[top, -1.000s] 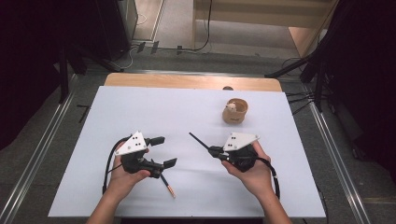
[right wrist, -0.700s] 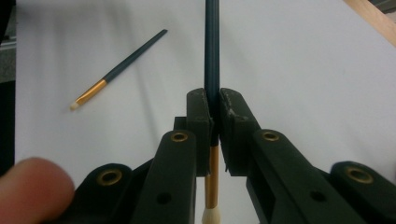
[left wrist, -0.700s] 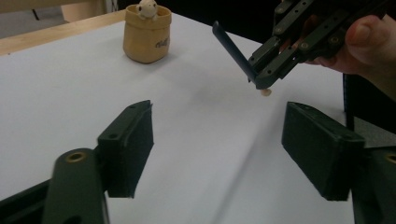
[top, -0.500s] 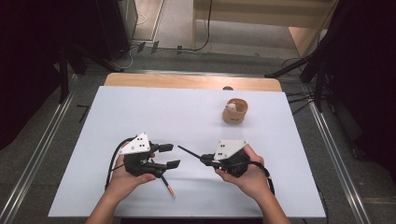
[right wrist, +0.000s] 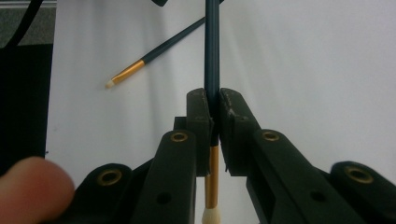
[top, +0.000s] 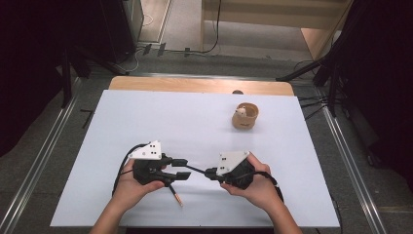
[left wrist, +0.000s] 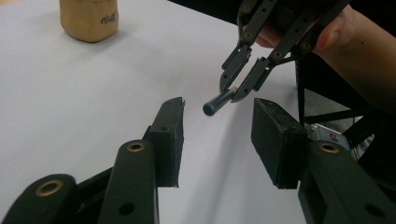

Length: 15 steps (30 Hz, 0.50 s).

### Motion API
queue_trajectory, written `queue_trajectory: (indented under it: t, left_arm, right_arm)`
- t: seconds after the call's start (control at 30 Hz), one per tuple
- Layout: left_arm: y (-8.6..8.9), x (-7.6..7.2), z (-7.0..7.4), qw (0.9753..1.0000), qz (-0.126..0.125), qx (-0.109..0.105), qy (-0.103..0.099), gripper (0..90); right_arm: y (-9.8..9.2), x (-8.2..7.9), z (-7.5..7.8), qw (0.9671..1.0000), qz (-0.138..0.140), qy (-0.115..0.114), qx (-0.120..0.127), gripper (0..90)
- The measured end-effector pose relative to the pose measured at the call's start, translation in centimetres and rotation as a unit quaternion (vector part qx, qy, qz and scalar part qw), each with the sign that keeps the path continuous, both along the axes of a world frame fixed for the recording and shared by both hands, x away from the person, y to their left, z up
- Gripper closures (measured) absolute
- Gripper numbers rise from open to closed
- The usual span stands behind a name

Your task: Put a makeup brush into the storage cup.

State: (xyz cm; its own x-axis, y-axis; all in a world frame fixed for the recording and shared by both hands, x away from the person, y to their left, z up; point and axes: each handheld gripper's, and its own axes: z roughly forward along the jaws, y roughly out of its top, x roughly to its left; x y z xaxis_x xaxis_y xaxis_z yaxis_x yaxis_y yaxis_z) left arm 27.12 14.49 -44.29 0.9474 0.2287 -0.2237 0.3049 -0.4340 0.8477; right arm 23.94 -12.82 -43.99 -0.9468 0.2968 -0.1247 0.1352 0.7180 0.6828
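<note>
Looking down from the high view, both grippers sit low over the near part of the white bench (top: 146, 117): the left gripper (top: 181, 168) has its fingers spread apart, and the right gripper (top: 210, 172) points a dark-handled brush (top: 196, 168) toward that gap. A second brush (top: 174, 193) lies flat on the bench just under the left hand (top: 127, 187), and a small tan cup (top: 245, 115) stands well apart toward the far right. From the left gripper view, its fingers (left wrist: 170, 135) stand wide, and the blunt dark end of the brush (left wrist: 215, 103) hangs between them, touching neither, with the right gripper (left wrist: 243, 83) clamped on it farther up. From the right gripper view, the fingers (right wrist: 201, 123) are pinched tight on the brush handle (right wrist: 212, 56), gold ferrule and pale tip below them, the second brush (right wrist: 154, 52) lying on the bench beyond.
</note>
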Motion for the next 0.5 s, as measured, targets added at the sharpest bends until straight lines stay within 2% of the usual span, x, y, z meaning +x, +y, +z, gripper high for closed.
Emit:
queue_trajectory:
  t: [0.4,0.5]
  left_arm:
    - [-0.25,0.24,-0.12,0.9996,-0.020,0.012,0.016,66.2]
    - [-0.30,0.21,-0.08,0.9996,-0.017,0.015,0.016,67.9]
  right_arm:
    - [0.31,-0.04,-0.24,0.9998,0.016,0.002,-0.015,84.9]
    - [0.40,-0.10,-0.30,0.9996,0.018,0.003,-0.020,84.9]
